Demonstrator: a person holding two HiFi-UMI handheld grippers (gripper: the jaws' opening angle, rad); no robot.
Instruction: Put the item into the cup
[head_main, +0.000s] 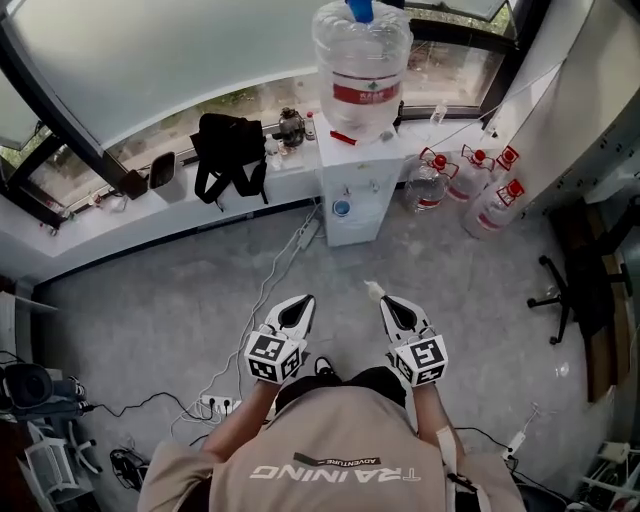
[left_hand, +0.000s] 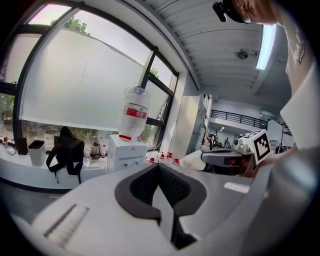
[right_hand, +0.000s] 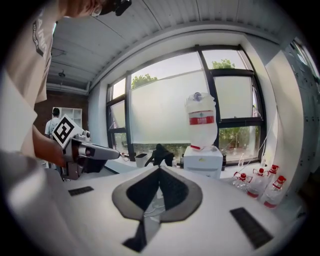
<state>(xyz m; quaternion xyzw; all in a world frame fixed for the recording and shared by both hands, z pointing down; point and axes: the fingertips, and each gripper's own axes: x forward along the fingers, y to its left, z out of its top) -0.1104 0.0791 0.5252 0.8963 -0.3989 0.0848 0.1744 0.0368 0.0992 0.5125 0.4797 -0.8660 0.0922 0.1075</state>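
In the head view both grippers are held side by side above the grey floor, pointing at a water dispenser (head_main: 350, 190). My right gripper (head_main: 385, 300) is shut on a small whitish item (head_main: 374, 291) that sticks out past its tip. The item also shows in the left gripper view as a pale lump (left_hand: 192, 160) ahead of the right gripper (left_hand: 220, 157). In the right gripper view a pale scrap (right_hand: 153, 207) sits between the pads. My left gripper (head_main: 303, 300) is shut with nothing in it. No cup is in sight.
A large water bottle (head_main: 361, 55) tops the dispenser. Several red-capped jugs (head_main: 470, 185) stand to its right. A black backpack (head_main: 228, 150) and small bin (head_main: 165, 172) rest on the window ledge. An office chair (head_main: 570, 290) is right; a power strip with cables (head_main: 215, 405) lies left.
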